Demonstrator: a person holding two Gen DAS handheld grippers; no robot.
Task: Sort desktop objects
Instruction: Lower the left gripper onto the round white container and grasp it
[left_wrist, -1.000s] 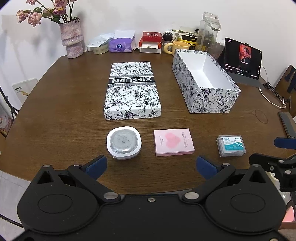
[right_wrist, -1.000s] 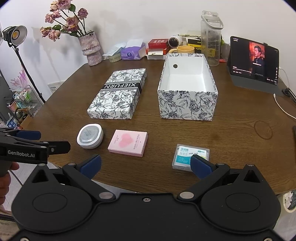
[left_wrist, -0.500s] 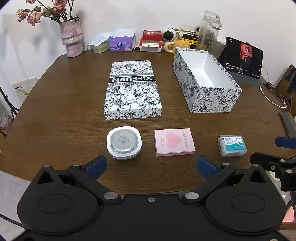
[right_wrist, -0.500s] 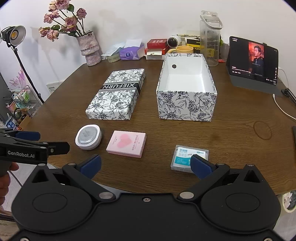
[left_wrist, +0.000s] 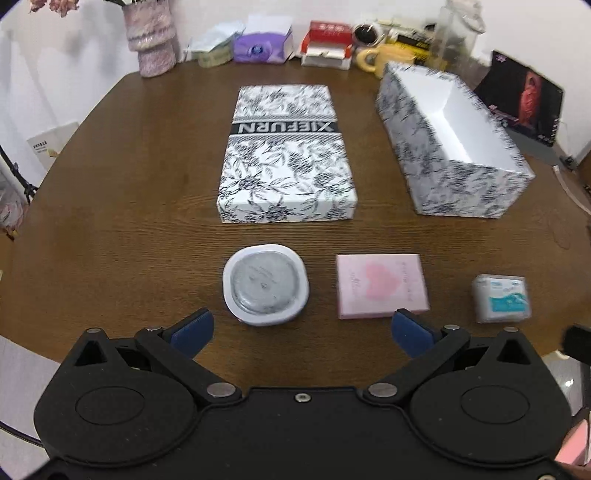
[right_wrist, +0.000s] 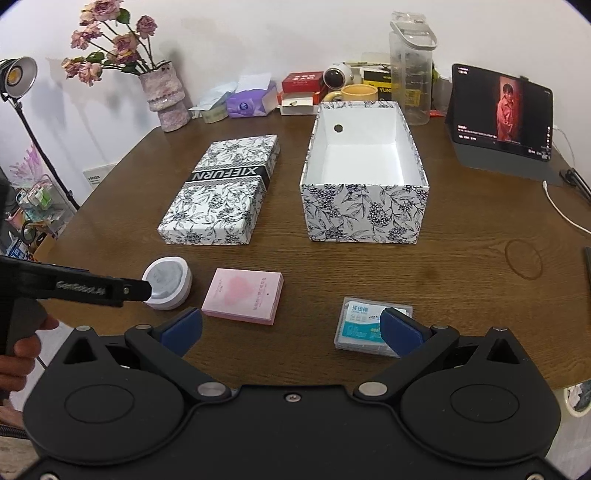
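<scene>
Left tongs (left_wrist: 301, 328) and right tongs (right_wrist: 291, 325), both spread and empty, hang over the counter's (right_wrist: 461, 258) near edge. Along that edge lie a round case (left_wrist: 265, 284), pink pad (left_wrist: 382, 285) and floss packet (right_wrist: 373, 325). All look light and stiff; the packet's plastic probably slick, best gripped across its short sides.

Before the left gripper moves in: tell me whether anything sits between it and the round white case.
Nothing visible does. The left gripper is open, and only bare table lies between its fingers and the round white case. The pink box sits to the case's right, apart from it, off that line.
</scene>
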